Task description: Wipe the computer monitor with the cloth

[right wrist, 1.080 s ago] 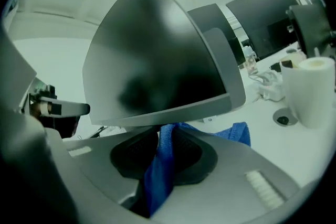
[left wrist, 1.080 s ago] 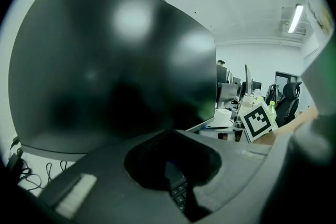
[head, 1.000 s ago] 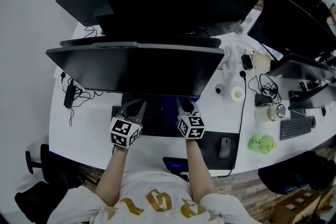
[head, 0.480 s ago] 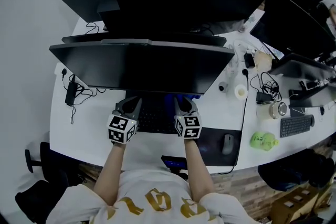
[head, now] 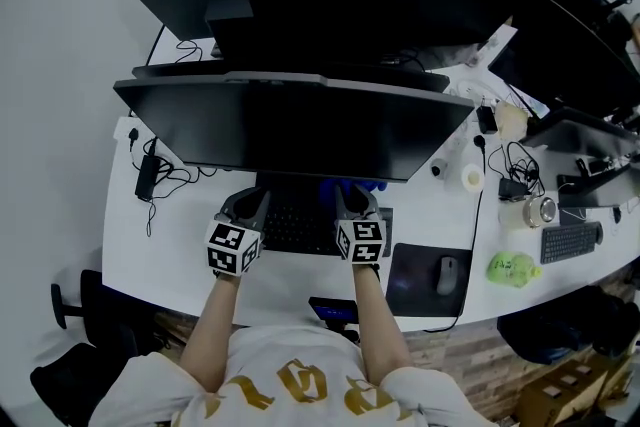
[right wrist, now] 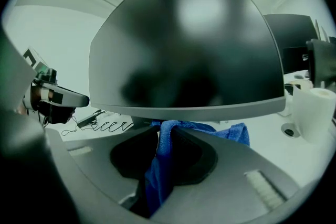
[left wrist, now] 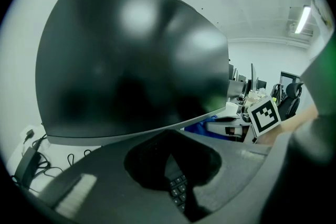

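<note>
**Right claw** (right wrist: 166, 131): closed on a fold of the blue terry cloth (right wrist: 157, 176). The cloth hangs down between the jaws, and its far part lies bunched on the white table (head: 160, 245), just under the lower edge of the wide black computer monitor (head: 290, 125).

**Left claw** (left wrist: 168, 132): jaws together and nothing held. Only the keys of the black keyboard (head: 300, 227) show through the gap beneath them.

**Position:** both claws sit low over the keyboard, near the monitor's stand. The left claw is to the left and the right claw to the right, well apart from each other. Both point away from the person, toward the dark screen above and beyond them.

**Task status:** the cloth is secured, so the pick-up is judged complete. No part of the cloth touches the screen in any view, since it lies below the bezel. Wiping is judged not under way here, and no wiped area can be told from the unlit glass. What remains is to raise the cloth to the screen face and pass it across the full width.

**Arm pose:** the bare left forearm (head: 215, 330) and right forearm (head: 378, 325) reach forward roughly parallel from the near table edge. The wrists are straight, and the marker cubes face up toward the head camera.
</note>
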`<state>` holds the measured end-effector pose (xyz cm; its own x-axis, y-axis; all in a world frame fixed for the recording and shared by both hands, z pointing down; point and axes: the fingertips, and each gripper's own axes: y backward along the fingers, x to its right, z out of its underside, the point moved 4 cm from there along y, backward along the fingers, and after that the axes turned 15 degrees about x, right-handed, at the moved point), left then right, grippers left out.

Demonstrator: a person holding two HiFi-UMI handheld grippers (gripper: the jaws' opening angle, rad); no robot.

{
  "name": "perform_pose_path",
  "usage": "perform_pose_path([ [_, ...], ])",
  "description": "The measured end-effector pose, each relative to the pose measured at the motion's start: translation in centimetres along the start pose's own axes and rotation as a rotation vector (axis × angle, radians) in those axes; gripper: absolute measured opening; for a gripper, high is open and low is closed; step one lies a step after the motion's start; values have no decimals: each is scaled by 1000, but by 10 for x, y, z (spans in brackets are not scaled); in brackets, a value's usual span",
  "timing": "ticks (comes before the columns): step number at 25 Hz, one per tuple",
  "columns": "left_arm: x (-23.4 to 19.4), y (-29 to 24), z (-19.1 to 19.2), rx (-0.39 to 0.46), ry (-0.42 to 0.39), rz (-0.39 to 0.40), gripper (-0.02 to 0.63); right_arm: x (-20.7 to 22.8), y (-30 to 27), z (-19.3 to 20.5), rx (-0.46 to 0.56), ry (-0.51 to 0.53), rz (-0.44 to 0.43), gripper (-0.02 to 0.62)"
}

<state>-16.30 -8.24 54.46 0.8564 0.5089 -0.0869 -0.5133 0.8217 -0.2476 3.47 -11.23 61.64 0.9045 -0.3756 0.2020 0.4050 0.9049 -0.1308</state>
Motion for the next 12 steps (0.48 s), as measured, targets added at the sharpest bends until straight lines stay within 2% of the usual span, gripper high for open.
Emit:
perform_pose_path([
  [12,-26,14,5,17,38,37,2,-44,-21,5,-20,32,-18,95],
])
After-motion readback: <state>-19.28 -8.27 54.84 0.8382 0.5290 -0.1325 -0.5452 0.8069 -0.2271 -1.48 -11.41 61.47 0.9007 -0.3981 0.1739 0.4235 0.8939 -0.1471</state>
